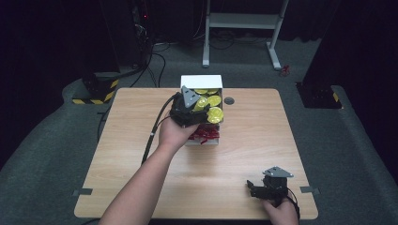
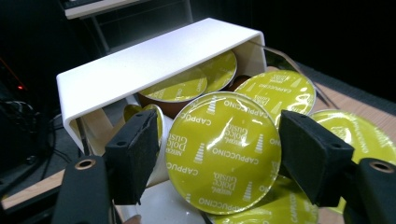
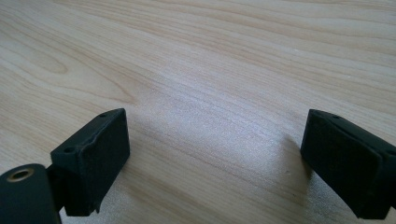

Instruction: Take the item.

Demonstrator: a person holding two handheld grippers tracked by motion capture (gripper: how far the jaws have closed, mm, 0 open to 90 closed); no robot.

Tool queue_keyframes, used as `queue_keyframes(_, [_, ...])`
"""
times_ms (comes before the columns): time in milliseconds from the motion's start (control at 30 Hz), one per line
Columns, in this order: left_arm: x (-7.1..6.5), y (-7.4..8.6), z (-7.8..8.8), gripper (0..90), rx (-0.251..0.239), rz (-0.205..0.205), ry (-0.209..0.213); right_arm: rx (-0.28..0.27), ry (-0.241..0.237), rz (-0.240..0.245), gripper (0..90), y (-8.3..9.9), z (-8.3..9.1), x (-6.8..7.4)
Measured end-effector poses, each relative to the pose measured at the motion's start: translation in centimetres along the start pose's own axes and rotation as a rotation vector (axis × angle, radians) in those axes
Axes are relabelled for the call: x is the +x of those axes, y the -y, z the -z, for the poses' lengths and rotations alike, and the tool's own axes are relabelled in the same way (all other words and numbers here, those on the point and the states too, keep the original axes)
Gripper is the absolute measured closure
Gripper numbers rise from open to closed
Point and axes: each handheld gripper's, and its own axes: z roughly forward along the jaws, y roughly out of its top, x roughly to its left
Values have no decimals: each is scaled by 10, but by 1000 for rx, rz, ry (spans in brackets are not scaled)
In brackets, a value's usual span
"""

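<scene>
1. 2 pads of left gripper (image 2: 219, 154) flank 1 yellow-lidded capsule (image 2: 223, 151), apparently clamped, lid facing camera, at the white box (image 2: 140, 60) mouth.
2. Right gripper (image 3: 215, 163) gapes wide over bare table (image 3: 196, 56), well apart; left hand nearer.

The tabletop (image 1: 244, 154) is light wood with rounded corners. A small dark round disc (image 1: 229, 101) lies on it near the far edge, just right of the white box. Grey tape tabs (image 1: 82, 191) stick out at the left and right edges near the front. Grey carpet (image 1: 42, 150) surrounds the tabletop. Beyond the far edge stands a white metal frame (image 1: 241, 21) on two legs. To the far left sits a black block with yellow-black hazard stripes (image 1: 96, 89), with black cables (image 1: 155, 61) running across the floor beside it. A similar dark block (image 1: 319, 96) sits at the far right.
</scene>
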Motion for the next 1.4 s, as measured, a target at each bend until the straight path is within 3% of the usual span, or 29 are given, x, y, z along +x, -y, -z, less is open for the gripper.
queue_keyframes(133, [-2,2,1,349,-3,-21,-15,-1,0,2,80,0,0,0])
queue_keyframes(367, [-2,5,3,383,-22,-18,-12,-1,0,2,80,0,0,0])
queue_keyframes(567, [3,6,6,385,-27,23,17,-1,0,6,80,0,0,0])
queue_keyframes(667, [6,6,11,385,-45,55,53,-1,0,6,80,0,0,0])
queue_keyframes(1000, [13,9,17,387,-69,99,93,-1,2,6,81,0,0,0])
queue_keyframes(1400, [16,6,23,388,-96,126,98,-1,1,6,81,0,0,0])
